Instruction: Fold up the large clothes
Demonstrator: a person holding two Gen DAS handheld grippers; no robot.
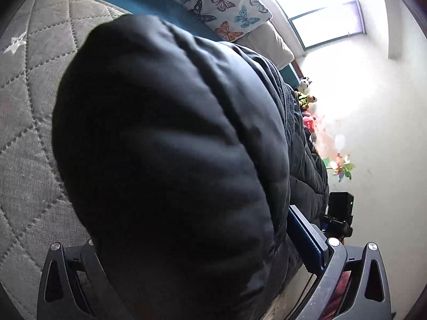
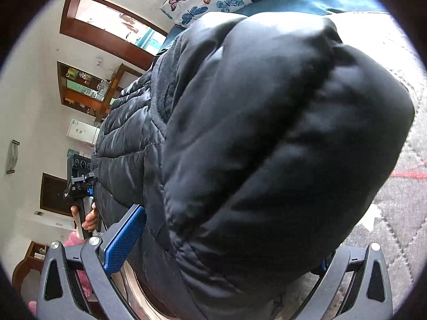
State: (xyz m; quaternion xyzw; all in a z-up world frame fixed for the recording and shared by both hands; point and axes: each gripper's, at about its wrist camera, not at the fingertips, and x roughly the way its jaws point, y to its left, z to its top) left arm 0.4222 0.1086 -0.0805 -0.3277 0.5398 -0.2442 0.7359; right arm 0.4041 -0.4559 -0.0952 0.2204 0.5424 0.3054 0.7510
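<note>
Black, puffy and quilted, the jacket (image 1: 165,146) fills both wrist views, lifted off the grey quilted bed cover (image 1: 29,101) and held up between the two tools. On the left gripper (image 1: 202,253), the blue-padded fingers (image 1: 307,240) pinch a thick bunch of the fabric; one pad shows, the other is buried under the padding. Same story on the right gripper (image 2: 226,242): its blue fingers (image 2: 125,237) clamp a fat fold of the jacket (image 2: 267,133), with only the near pad in sight. Across the garment, in the right view, a hand (image 2: 89,220) grips the handle of the other tool, so both ends are clearly carried at once.

Butterfly pillows (image 1: 213,2) sit at the head of the bed on a teal sheet (image 1: 149,2), well behind the action.

How far along? My read: early to middle. The jacket hangs in the air, bunched and rounded, with no flat, squared fold visible anywhere. Laying it down, bringing sides and sleeves in, and halving it all appear left to do.
</note>
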